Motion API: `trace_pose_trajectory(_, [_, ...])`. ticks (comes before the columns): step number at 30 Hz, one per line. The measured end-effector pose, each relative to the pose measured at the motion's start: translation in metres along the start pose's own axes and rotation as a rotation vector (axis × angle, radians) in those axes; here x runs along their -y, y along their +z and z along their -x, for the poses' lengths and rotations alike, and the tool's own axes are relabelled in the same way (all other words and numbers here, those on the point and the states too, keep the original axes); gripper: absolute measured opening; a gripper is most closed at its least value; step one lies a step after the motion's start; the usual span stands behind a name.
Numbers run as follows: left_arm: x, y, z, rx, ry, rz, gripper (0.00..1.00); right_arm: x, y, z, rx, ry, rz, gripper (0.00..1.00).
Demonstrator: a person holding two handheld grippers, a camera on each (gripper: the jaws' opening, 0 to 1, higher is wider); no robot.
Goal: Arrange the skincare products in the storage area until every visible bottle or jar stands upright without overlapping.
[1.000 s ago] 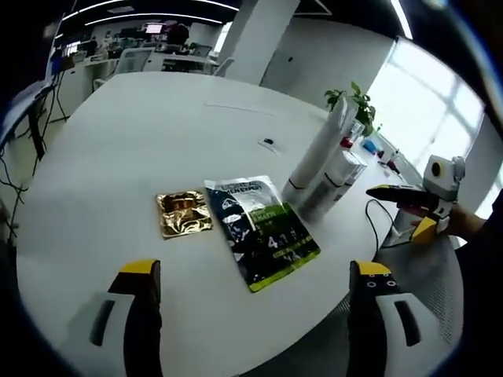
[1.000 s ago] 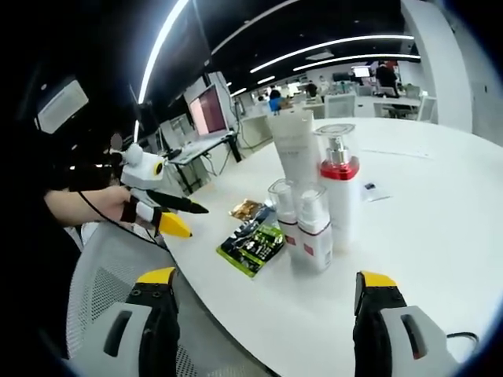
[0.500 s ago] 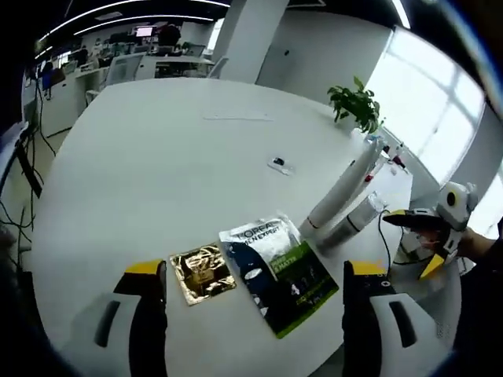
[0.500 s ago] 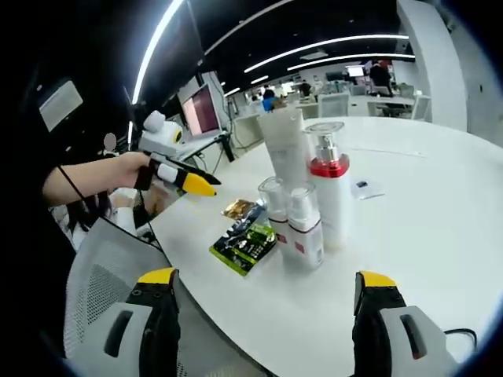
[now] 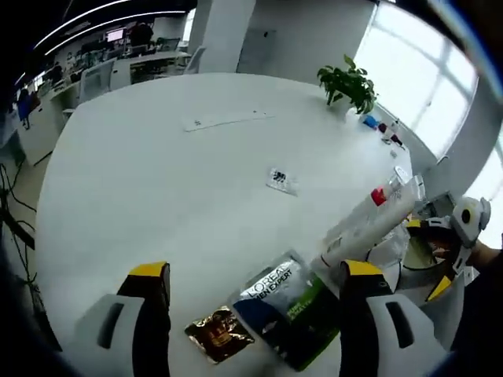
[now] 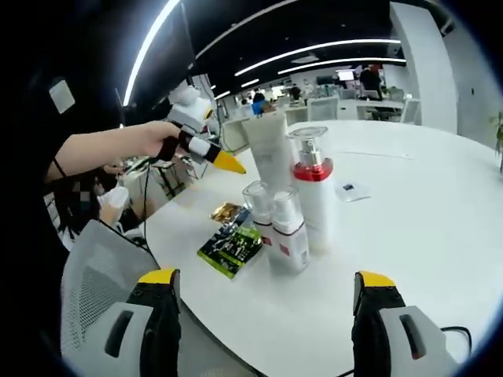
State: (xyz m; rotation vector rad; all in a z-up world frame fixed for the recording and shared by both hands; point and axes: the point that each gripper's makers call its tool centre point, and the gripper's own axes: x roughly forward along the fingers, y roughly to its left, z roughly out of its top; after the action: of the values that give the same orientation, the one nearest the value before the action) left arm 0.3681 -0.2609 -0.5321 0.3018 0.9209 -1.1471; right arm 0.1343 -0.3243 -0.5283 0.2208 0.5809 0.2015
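Four bottles upright, clustered on bench; two sachets beside. Left tongs, right tongs released, empty.

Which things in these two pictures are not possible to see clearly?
- Left gripper view: the bottles are partly hidden behind the left gripper.
- Left gripper view: the small card is too small to read.
- Right gripper view: the gold sachet is partly hidden by the green packet and a small bottle.

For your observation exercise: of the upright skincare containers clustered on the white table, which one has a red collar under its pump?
The tall pump bottle behind the two small bottles. Its red collar sits below a clear cap; the white tube beside it has none.
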Motion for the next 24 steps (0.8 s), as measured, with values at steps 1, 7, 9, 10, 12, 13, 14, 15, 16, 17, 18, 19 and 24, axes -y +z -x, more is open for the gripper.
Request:
trace_pose_trajectory(1, [0.003, -0.001, 0.0, -0.009, 0.0, -0.009, 0.83, 0.0, 0.0, 0.0, 0.002, -0.002, -0.002, 0.94])
trace_pose_trajectory(7, [0.008, 0.026, -0.023, -0.063, -0.014, -0.059, 0.82, 0.003, 0.001, 0.001, 0.005, -0.012, -0.012, 0.94])
trace_pose_trajectory(9, [0.011, 0.034, -0.034, -0.081, -0.019, -0.068, 0.8, 0.003, 0.0, 0.001, 0.003, -0.017, -0.011, 0.94])
trace_pose_trajectory(10, [0.03, 0.03, -0.037, -0.088, -0.018, -0.098, 0.8, 0.004, 0.0, 0.001, 0.003, -0.019, -0.011, 0.94])
trace_pose_trajectory(12, [0.032, 0.033, -0.044, -0.101, -0.016, -0.124, 0.79, 0.005, 0.002, 0.002, 0.011, -0.026, -0.014, 0.94])
trace_pose_trajectory(13, [0.029, 0.035, -0.047, -0.109, -0.021, -0.136, 0.78, 0.006, 0.002, 0.002, 0.012, -0.028, -0.017, 0.94])
trace_pose_trajectory(14, [0.024, 0.044, -0.056, -0.118, -0.037, -0.155, 0.79, 0.007, 0.002, 0.002, 0.012, -0.031, -0.021, 0.94])
trace_pose_trajectory(15, [0.022, 0.048, -0.062, -0.12, -0.045, -0.165, 0.79, 0.008, 0.002, 0.002, 0.012, -0.034, -0.026, 0.94])
trace_pose_trajectory(16, [0.027, 0.049, -0.067, -0.125, -0.053, -0.178, 0.79, 0.008, 0.001, 0.002, 0.011, -0.035, -0.028, 0.93])
trace_pose_trajectory(17, [0.034, 0.049, -0.073, -0.136, -0.058, -0.19, 0.79, 0.009, 0.001, 0.002, 0.01, -0.035, -0.032, 0.93])
trace_pose_trajectory(18, [0.033, 0.046, -0.079, -0.15, -0.062, -0.199, 0.79, 0.009, 0.001, 0.002, 0.009, -0.035, -0.034, 0.93])
trace_pose_trajectory(19, [0.033, 0.045, -0.087, -0.165, -0.069, -0.218, 0.79, 0.009, 0.0, 0.001, 0.006, -0.036, -0.034, 0.93])
trace_pose_trajectory(24, [0.048, 0.044, -0.108, -0.208, -0.089, -0.256, 0.79, 0.01, 0.0, 0.001, 0.002, -0.044, -0.033, 0.93])
